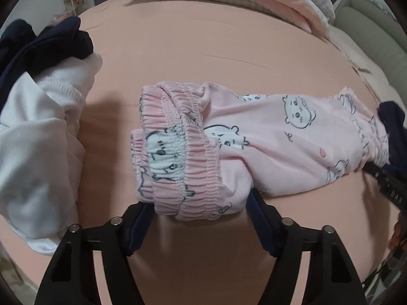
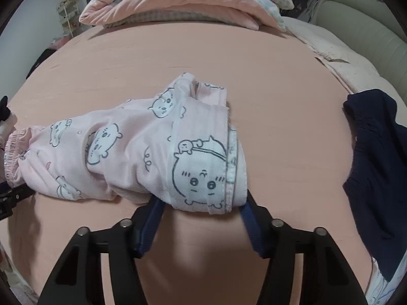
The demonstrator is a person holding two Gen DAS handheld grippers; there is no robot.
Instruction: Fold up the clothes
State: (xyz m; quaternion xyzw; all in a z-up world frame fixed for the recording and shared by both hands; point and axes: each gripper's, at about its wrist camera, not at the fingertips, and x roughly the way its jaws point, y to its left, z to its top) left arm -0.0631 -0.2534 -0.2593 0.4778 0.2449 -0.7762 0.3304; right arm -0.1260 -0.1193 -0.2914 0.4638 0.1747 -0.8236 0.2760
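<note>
The pink printed pants [image 1: 254, 139] lay across the middle of the bed [image 1: 203, 50], bunched into a long roll rather than spread flat. The left claw [image 1: 201, 211] straddled the elastic waistband end, its blue pads at either side of the bundle; whether they pressed the cloth or merely flanked it could not be told. The right claw [image 2: 201, 204] stood the same way at the hem end [image 2: 203, 172], where a large cartoon face showed, and its grip was equally unclear.

No neat fold showed in the pants: the fabric was crumpled and doubled over at the waistband, so the fold looked barely begun. A white garment [image 1: 38, 139] and a dark navy garment [image 1: 45, 43] sat heaped at the left of the bed, unfolded, and another navy piece [image 2: 376, 165] lay at the right. A stack of pink bedding [image 2: 183, 7] rested at the far end. Most of the job appeared still ahead.
</note>
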